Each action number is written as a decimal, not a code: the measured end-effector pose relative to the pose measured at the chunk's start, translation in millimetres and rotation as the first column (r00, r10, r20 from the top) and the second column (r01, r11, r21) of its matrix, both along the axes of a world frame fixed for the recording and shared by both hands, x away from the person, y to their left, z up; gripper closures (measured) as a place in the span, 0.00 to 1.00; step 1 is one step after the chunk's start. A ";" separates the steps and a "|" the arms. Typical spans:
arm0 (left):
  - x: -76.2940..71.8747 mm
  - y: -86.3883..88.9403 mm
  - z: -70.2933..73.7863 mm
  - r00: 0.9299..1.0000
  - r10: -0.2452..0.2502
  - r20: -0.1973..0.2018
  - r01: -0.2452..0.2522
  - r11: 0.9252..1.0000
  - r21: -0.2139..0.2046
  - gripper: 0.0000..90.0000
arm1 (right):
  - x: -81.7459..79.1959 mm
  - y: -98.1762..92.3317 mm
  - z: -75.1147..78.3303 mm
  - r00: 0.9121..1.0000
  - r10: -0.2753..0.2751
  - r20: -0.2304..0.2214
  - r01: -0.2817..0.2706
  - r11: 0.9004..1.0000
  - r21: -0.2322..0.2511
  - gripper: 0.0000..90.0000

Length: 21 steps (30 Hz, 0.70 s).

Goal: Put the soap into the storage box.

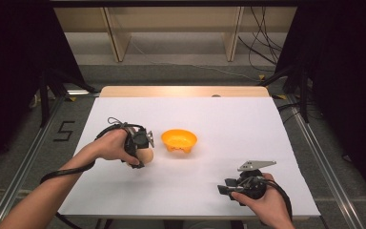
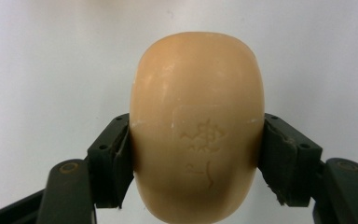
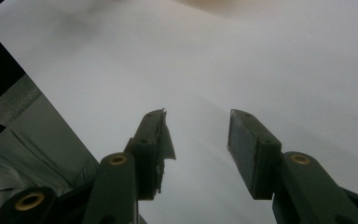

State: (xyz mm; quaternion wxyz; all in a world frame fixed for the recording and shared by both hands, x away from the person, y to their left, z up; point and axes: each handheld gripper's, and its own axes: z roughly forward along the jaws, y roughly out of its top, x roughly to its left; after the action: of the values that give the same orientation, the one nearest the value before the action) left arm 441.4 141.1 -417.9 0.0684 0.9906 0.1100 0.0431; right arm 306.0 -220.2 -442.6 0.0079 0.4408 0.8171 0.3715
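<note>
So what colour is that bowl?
The bowl is bright orange; the high view shows it best.

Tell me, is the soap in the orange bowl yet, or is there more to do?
Not yet. Picking up looks done: the left gripper has its jaws squeezed on both sides of the soap. The soap sits just left of the orange bowl, not inside it. The bowl looks empty. Probably left: carry the soap over and let go. The right gripper is open, holding nothing.
</note>
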 end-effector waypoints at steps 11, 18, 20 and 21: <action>4.7 -8.3 9.0 1.000 -0.024 0.015 0.025 1.000 -0.014 0.36 | 0.0 -0.4 -0.5 1.000 -0.002 0.005 0.002 1.000 0.007 0.63; 7.7 -11.7 13.7 0.999 -0.029 0.023 0.029 0.999 -0.018 0.36 | 1.8 -2.1 -1.6 1.000 0.011 0.027 -0.012 1.000 0.009 0.63; 9.1 -13.3 16.1 0.999 -0.039 0.027 0.039 0.999 -0.017 0.36 | 1.3 -2.2 -1.0 1.000 0.005 0.024 -0.005 1.000 -0.002 0.63; 9.5 -13.9 16.6 0.999 -0.040 0.029 0.040 0.999 -0.021 0.36 | 1.3 -2.2 -1.1 1.000 0.006 0.023 -0.006 1.000 -0.002 0.63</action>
State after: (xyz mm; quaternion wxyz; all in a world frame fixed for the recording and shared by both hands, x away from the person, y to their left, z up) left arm 450.9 127.2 -401.3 0.0814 0.9911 0.0897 0.0550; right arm 307.4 -222.4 -443.7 0.0167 0.4341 0.8185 0.3761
